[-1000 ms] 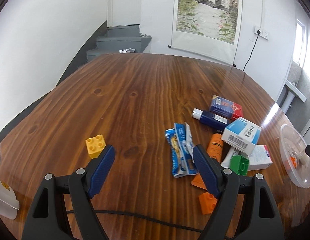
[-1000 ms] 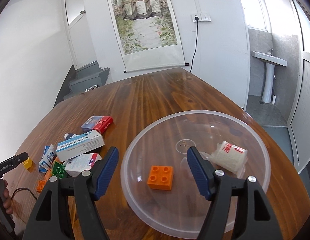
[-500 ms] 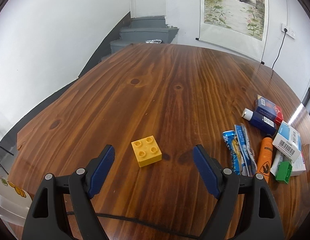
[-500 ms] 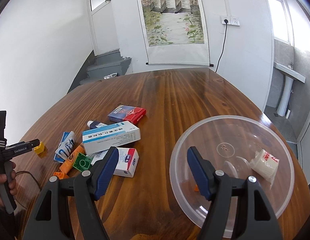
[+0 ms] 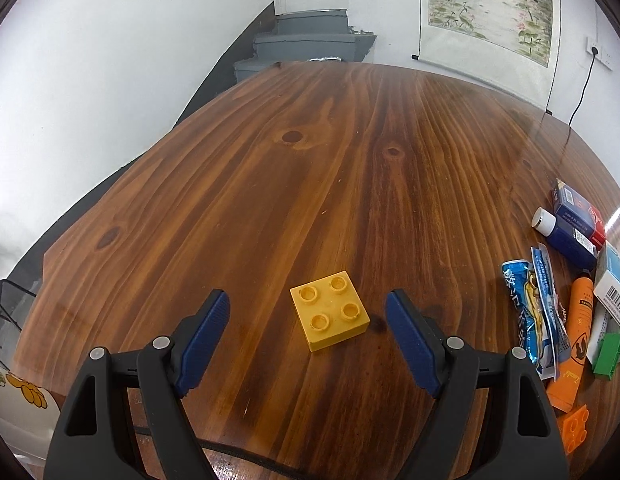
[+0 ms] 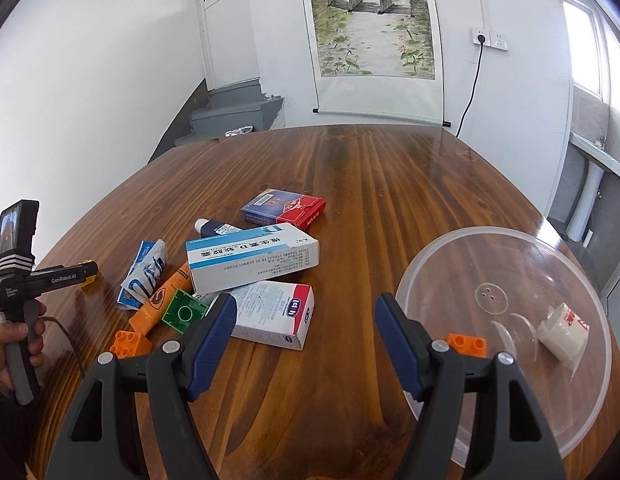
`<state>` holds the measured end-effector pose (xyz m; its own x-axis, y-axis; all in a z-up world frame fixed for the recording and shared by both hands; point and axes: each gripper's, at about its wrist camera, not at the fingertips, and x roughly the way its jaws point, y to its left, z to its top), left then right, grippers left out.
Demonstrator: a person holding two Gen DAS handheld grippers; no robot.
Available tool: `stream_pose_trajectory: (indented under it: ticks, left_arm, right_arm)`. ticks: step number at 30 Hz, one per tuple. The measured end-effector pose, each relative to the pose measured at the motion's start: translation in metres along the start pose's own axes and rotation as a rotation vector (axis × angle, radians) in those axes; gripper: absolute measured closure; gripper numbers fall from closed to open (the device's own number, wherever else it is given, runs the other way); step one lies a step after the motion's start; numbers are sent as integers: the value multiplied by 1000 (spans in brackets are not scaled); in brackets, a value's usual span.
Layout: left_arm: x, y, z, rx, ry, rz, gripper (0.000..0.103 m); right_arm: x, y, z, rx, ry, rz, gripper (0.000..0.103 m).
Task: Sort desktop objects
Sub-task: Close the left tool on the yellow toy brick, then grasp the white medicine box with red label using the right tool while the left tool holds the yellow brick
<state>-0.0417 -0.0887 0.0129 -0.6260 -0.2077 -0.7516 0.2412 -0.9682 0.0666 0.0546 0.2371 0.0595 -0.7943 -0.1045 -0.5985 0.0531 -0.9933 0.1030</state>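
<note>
Left wrist view: the square yellow four-stud plastic brick (image 5: pixel 330 317) lies flat on the wooden bench (image 5: pixel 310 184), between the parted fingers of the left hand-held gripper (image 5: pixel 307 338), untouched. It sits skewed, so closing on its corners might spin it away. The right hand-held gripper (image 6: pixel 305 344) hovers agape, empty, beside the clear plastic bowl (image 6: pixel 590 412).

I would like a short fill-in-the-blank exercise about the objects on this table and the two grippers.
1. The left gripper is open around a ____ toy brick.
2. In the clear plastic bowl lie a white roll and an ____ brick.
3. The green brick lies with its hollow side facing ____.
4. The right gripper holds ____.

Missing words: yellow; orange; up; nothing
</note>
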Motion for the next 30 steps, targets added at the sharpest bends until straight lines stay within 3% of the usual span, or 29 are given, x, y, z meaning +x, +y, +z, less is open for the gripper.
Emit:
stream_pose_trajectory:
  ticks: [6,8,16,30]
  left_arm:
    - [10,7,1,-36,25,-22,22]
    - [15,9,2,-46,40,-42,33]
    - [16,10,6,-57,22,-70,59]
    - [4,4,-1,-39,23,-141,60]
  right_arm:
    - [9,4,-2,-2,32,20,27]
    - [11,5,-2,-2,39,21,27]
    - [17,13,-2,-27,55,16,27]
    - [44,33,0,-69,134,19,27]
